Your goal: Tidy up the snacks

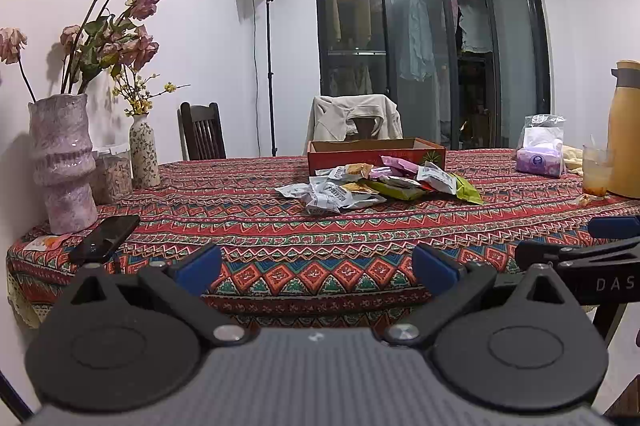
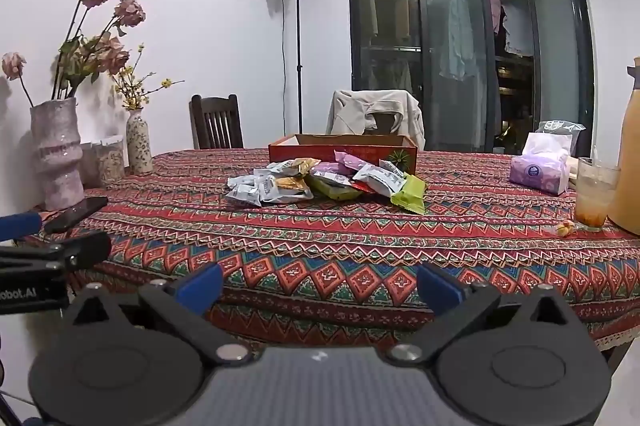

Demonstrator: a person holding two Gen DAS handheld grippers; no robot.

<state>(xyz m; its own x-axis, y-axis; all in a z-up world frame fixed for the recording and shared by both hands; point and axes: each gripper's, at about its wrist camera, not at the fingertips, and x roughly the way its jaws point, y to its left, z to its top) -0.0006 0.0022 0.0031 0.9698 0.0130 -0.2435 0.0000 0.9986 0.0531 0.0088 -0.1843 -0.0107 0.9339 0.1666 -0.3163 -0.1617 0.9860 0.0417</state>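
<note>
near the middle of the table (image 1: 280,238), toward its far edge, lies the heap of snack packets (image 1: 372,187), loosely overlapped and touching the front wall of the shallow red cardboard box (image 1: 376,155) that stands just behind them. my left tongs (image 1: 316,266) and my right tongs (image 2: 320,286) both hang off the near edge, well apart from the heap, jaws spread as wide as they go, nothing between the blue pads.

the packets look like small sealed foil and film sachets: silver-white ones at the left of the heap, a pink one (image 2: 350,161) against the box, a green one (image 2: 409,194) sticking out at the right. i judge them light, soft, crinkly and somewhat slick, with air or brittle contents inside, so a hard pinch on the belly could crush them. the flat crimped seam at a packet's end seems the best place to take hold; the green one's free corner looks easiest to reach. the box looks open-topped; what it holds i cannot tell.
</note>
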